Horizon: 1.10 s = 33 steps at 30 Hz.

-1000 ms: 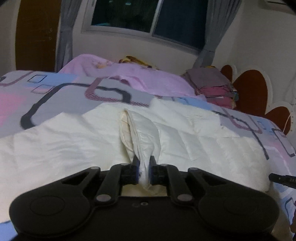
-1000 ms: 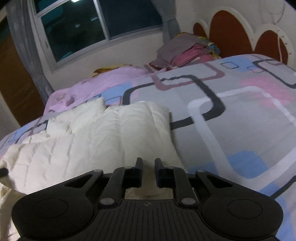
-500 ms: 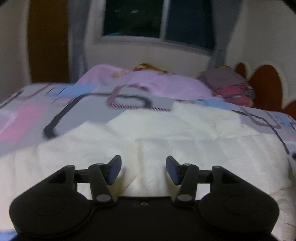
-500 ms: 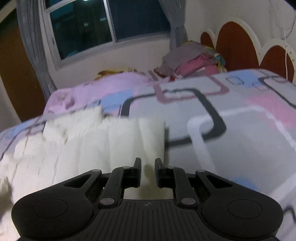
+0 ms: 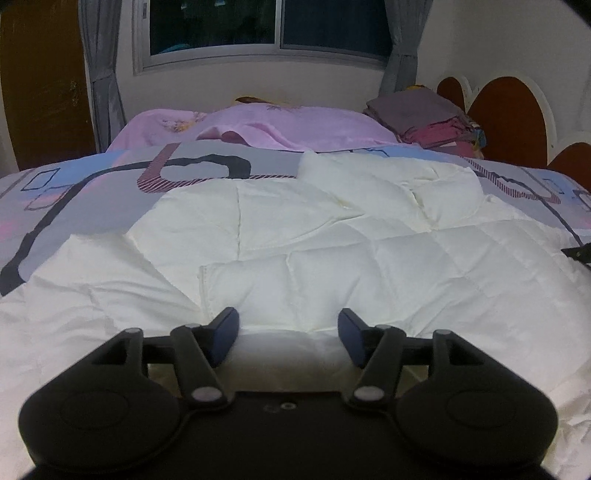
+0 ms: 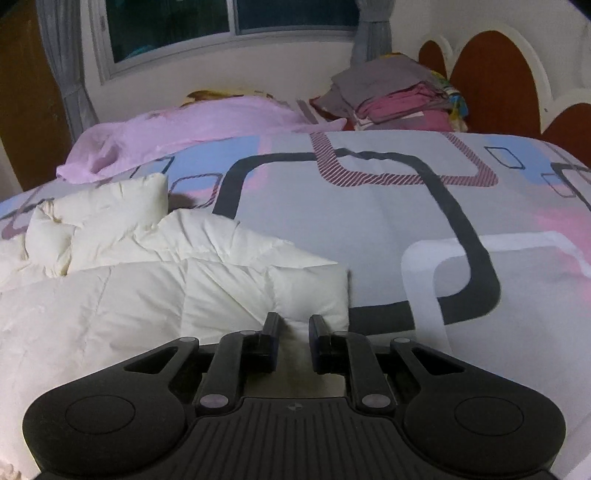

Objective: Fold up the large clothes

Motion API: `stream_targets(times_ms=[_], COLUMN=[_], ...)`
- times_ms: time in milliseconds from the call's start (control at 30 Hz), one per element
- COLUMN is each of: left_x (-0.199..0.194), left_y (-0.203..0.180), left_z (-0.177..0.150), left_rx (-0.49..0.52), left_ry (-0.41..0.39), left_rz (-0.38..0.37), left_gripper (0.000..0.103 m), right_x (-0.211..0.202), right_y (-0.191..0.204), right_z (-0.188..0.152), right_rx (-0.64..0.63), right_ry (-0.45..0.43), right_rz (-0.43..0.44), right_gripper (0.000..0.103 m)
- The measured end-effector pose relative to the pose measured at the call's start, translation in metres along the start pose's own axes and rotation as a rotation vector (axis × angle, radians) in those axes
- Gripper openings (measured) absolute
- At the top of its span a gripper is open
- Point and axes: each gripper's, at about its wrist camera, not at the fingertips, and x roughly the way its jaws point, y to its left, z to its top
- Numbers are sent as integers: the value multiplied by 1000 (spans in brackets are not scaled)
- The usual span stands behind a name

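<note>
A cream quilted padded garment [image 5: 332, 251] lies spread on the patterned bedspread [image 5: 92, 192], with a folded flap in front of my left gripper. My left gripper [image 5: 288, 332] is open and empty, just above the garment's near part. In the right wrist view the garment [image 6: 166, 280] fills the left half. My right gripper [image 6: 292, 332] has its fingers close together at the garment's right corner, with a narrow gap between them. Whether cloth is pinched there is hidden. The tip of the right gripper shows at the right edge of the left wrist view [image 5: 578, 253].
A pink blanket [image 5: 258, 129] lies along the far side of the bed. A stack of folded clothes [image 6: 399, 96] sits by the scalloped headboard [image 6: 498, 81]. A window with grey curtains [image 5: 258, 29] is behind. Bare bedspread [image 6: 406, 229] lies right of the garment.
My left gripper let go of the pinched cloth fold and opened wide; the flap now lies flat. The right gripper's fingers stayed close together while the garment corner settled on the bed.
</note>
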Motion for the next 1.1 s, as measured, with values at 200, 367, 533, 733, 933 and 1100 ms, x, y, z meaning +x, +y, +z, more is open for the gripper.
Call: stream_targets(times_ms=[200, 367, 533, 733, 933, 1100], left_x=[-50, -98, -147, -199, -214, -205], left_y=[16, 64, 130, 200, 250, 275], left_z=[-16, -53, -97, -144, -173, -173], left_rx=[-25, -158, -391, -632, -847, -998], left_ry=[-52, -54, -47, -56, -105, -208], left_rz=[69, 158, 275, 395, 396, 352], left_gripper=[88, 80, 71, 67, 62, 62], right_x=[-67, -106, -122, -122, -118, -113], right_y=[-5, 0, 13, 36, 67, 82], right_z=[-27, -58, -80, -86, -83, -78], right_rx=[43, 79, 75, 58, 18, 12], right_ry=[-76, -97, -66, -27, -30, -39], right_rz=[29, 12, 20, 24, 49, 43], right_gripper=[16, 78, 68, 67, 67, 67])
